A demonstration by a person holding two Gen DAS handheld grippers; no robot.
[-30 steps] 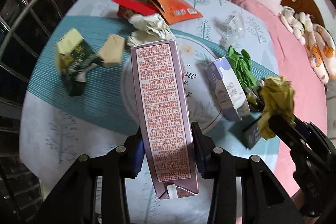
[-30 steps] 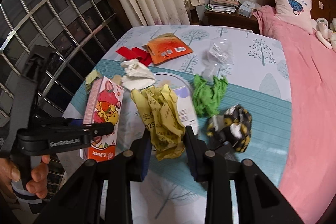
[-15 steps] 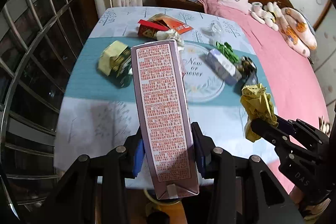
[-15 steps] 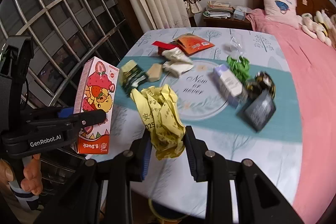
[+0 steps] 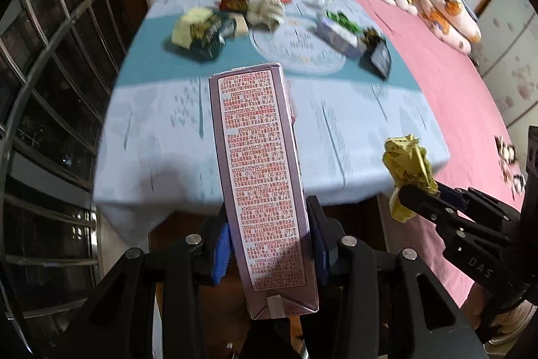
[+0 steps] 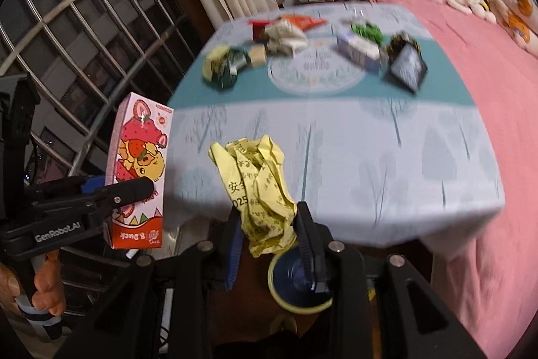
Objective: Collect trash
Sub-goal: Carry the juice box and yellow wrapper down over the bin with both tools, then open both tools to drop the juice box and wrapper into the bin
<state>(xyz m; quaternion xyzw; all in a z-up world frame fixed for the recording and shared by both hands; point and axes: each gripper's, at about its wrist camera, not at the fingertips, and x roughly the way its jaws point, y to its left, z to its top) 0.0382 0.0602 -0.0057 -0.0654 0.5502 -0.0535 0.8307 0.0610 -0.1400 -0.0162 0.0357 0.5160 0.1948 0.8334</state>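
Room: a bedroom, with a pink-covered bed (image 6: 487, 83) beside a counter (image 6: 370, 150) under a pale blue and teal printed cloth; a barred window (image 6: 84, 32) and curtains stand on the far side.
Left tongs (image 5: 269, 244): closed on a tall pink carton (image 5: 259, 177), gripped across its narrow sides near the lower end, held off the counter's near edge.
Right tongs (image 6: 269, 234): closed on a crumpled yellow wrapper (image 6: 259, 187) printed with dark characters, also held out past the counter's edge.
Bin: a round yellow-rimmed container (image 6: 296, 285) with a dark inside shows just below the right tongs, partly hidden by them; it looks like the drop point.
Progress: two pieces are lifted and appear close to being dropped; neither is in the bin yet.
Left to do: a scatter of litter (image 6: 285, 39) remains on the counter's far half, including a red and orange packet, pale crumpled paper, green scraps, a small white box and dark wrappers.
Materials: the carton is stiff, glossy, flat-sided board with a strawberry cartoon; the wrapper is thin, creased and shapeless.
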